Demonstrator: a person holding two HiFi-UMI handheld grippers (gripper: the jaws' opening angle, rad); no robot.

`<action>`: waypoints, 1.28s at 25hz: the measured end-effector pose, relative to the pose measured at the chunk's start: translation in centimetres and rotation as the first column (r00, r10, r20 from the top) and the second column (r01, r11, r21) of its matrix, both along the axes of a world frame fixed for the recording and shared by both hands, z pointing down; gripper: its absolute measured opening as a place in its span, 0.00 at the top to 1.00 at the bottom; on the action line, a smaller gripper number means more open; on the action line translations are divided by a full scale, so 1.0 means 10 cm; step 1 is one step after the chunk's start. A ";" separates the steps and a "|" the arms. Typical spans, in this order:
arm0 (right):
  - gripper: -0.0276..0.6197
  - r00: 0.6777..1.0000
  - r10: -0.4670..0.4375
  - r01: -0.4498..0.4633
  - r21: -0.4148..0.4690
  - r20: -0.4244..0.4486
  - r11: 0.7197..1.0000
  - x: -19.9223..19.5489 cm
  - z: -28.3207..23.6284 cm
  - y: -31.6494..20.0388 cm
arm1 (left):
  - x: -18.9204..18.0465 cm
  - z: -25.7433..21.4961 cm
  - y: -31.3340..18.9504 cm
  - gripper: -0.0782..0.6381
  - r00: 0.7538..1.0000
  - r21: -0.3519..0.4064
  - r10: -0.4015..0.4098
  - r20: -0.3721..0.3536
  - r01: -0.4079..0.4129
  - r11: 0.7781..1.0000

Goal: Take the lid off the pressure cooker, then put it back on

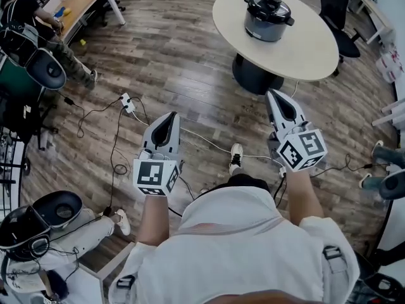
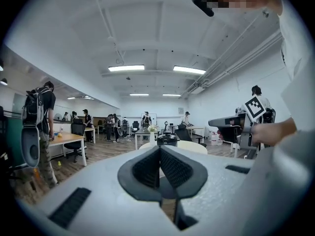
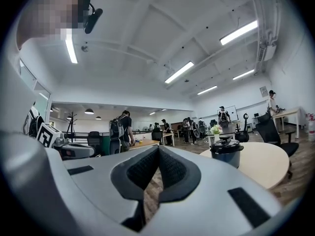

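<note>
left gripper (image 1: 169,116) and right gripper (image 1: 272,94), jaws closed and empty, sit well short of the pressure cooker (image 1: 268,23); advance, then open at its lid (image 1: 269,5).

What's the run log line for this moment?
phase: pre-grasp | pressure cooker: on round table, lid on | left gripper: shut, empty | right gripper: shut, empty

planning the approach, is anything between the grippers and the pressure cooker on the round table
Nothing solid. Between the left gripper, the right gripper and the pressure cooker lie only wood floor crossed by thin cables, then the bare top of the round table. The lid is on.
</note>
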State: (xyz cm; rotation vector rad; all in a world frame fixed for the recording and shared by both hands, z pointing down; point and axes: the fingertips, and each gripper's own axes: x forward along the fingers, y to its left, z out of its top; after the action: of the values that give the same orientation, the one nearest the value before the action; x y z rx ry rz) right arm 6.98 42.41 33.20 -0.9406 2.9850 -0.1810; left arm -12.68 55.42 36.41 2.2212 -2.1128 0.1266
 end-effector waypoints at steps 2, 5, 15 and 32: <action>0.96 1.000 0.001 -0.001 0.001 0.013 1.000 -0.04 -0.02 -0.35 | -0.08 -0.01 -0.31 0.88 1.000 -0.004 -0.015 -0.015 0.015 1.000; 0.96 1.000 -0.006 0.006 -0.002 0.026 1.000 -0.09 -0.05 -0.88 | -0.11 -0.09 -0.87 0.88 1.000 -0.006 -0.009 -0.009 0.009 1.000; 0.96 0.998 0.024 -0.023 -0.023 0.060 0.999 0.25 -0.09 -2.77 | 0.12 -0.29 -2.78 0.88 1.000 0.004 0.013 0.007 -0.013 1.000; 0.96 0.976 0.210 -0.208 -0.031 0.055 0.978 0.61 0.03 -4.53 | 0.17 -0.19 -4.95 0.88 0.982 0.023 0.188 -0.036 -0.187 0.982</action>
State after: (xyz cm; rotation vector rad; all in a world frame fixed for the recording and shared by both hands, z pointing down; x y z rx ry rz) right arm 13.05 -2.90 33.46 -1.2206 2.8128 -0.2386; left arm -11.01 5.90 34.49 2.4100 -1.8903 0.0736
